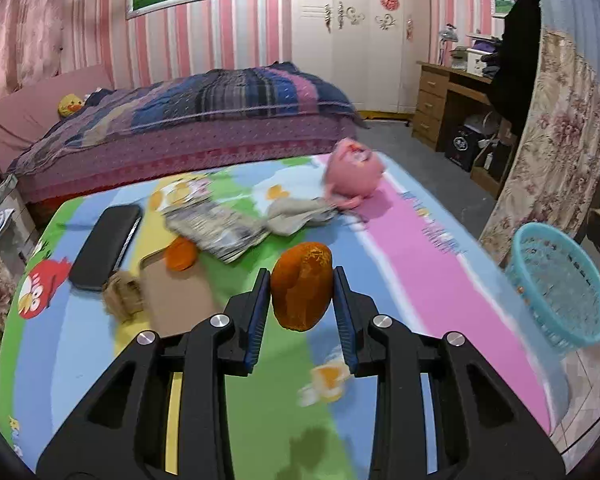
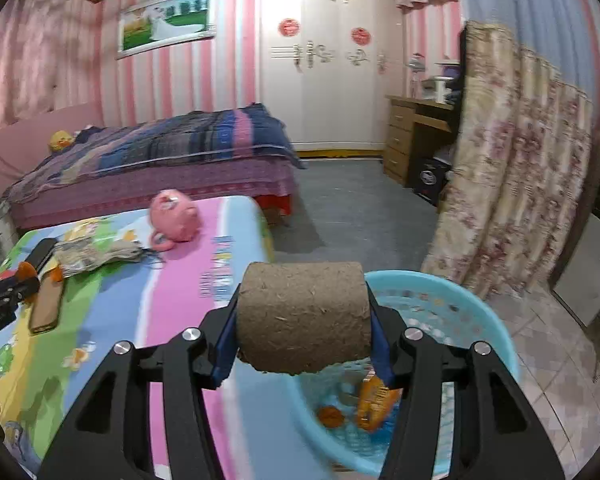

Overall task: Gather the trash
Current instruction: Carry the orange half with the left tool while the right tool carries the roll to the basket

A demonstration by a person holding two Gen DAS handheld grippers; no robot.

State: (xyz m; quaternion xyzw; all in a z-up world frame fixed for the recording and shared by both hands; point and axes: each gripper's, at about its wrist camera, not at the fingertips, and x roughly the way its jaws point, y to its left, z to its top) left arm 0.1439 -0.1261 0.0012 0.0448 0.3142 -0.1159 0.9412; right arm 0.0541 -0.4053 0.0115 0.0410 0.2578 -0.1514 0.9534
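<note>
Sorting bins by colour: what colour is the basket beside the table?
Light blue basket, clearest in the right wrist view.

Bench (image 1: 440,280) stands in front of the bed (image 1: 188,120). On it, L to R: phone (image 1: 104,246), roll (image 1: 122,294) just below it, peel (image 1: 180,254), papers (image 1: 220,228), plush toy (image 1: 354,172) at far edge. Basket (image 2: 496,320) sits off the bench's R edge w/ wrapper (image 2: 374,404) inside. Desk (image 1: 440,96) at far R, curtain (image 1: 552,128) in front of it.
</note>
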